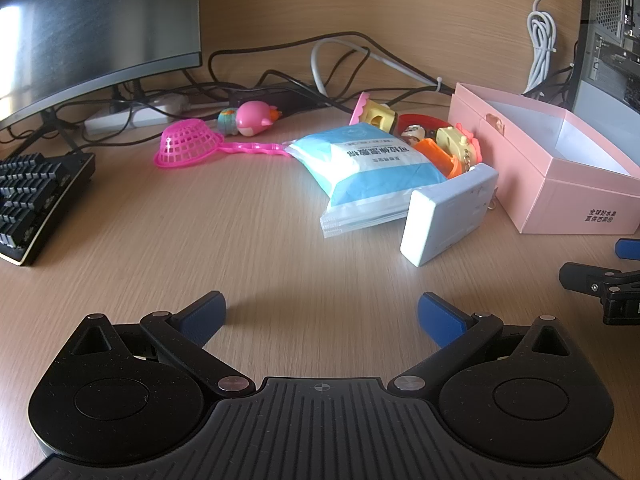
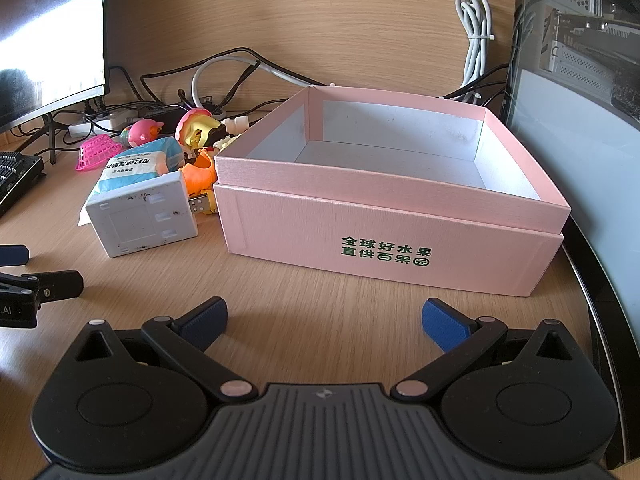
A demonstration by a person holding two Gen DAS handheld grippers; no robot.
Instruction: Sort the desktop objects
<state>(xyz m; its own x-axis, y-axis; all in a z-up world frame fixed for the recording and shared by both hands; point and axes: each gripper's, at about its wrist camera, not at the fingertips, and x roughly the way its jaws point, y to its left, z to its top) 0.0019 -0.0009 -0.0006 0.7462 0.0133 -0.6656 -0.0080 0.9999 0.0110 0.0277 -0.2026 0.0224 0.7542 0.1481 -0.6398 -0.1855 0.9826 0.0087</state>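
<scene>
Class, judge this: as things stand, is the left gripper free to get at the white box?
Probably yes. The left gripper has its jaws open and only bare desk lies between it and the white box.

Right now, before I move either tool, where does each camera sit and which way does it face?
Left wrist view: on the open left tool, low over the desk, facing the blue-and-white packet and white device; the right tool shows at its right edge.
Right wrist view: on the open right tool, facing the empty pink box; the left tool shows at its left edge.
Shared: box, packet, device, pink strainer.
</scene>
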